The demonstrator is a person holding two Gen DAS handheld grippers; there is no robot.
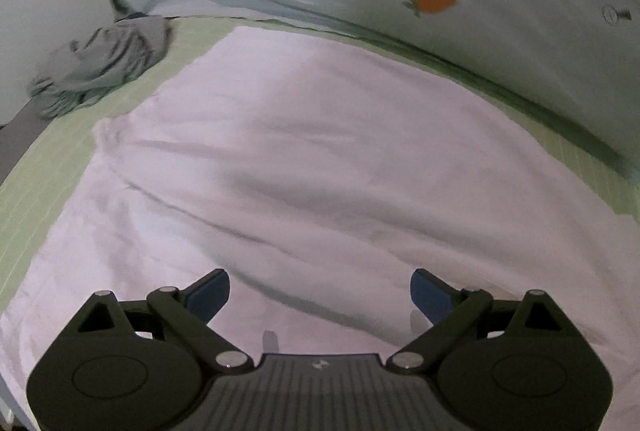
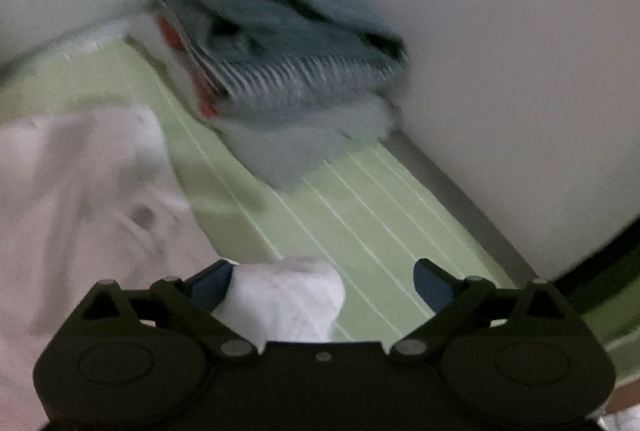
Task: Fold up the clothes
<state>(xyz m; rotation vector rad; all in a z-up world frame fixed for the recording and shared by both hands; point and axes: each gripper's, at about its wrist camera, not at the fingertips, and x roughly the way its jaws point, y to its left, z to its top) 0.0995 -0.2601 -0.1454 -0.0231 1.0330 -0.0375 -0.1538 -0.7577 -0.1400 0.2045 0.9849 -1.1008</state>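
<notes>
**Clerk:** Listing item one: pale pink garment (image 1: 304, 159), spread flat on the green striped sheet (image 1: 36, 191), directly ahead of and beneath the left gripper (image 1: 320, 295). Long axis appears to run from near that tool away toward the far pillow with carrot print (image 1: 432, 3).

**Checker:** Tool states?

**Clerk:** Left gripper: fingers spread wide, nothing between them, hovering over the near part of the cloth. Right gripper (image 2: 323, 289): also spread wide; a bunched white fold of cloth (image 2: 288, 299) lies against its left finger, not clamped.

**Checker:** Which is nearer the work?

**Clerk:** Judged: the right, since fabric already sits inside its jaws; the collar or button area (image 2: 142, 215) lies forward-left of it. Closing on that fold would likely come next.

**Checker:** Other stock?

**Clerk:** Crumpled grey garment (image 1: 100, 63), far left of the left tool. Stack of folded clothes (image 2: 280, 63), ahead of the right tool, against the wall (image 2: 520, 71).

**Checker:** Uncertain entries?

**Clerk:** Right view is motion-blurred; stack contents indistinct. Whether the white fold belongs to the pink garment cannot be told. Garment's near hem is hidden beneath the left tool body.
</notes>
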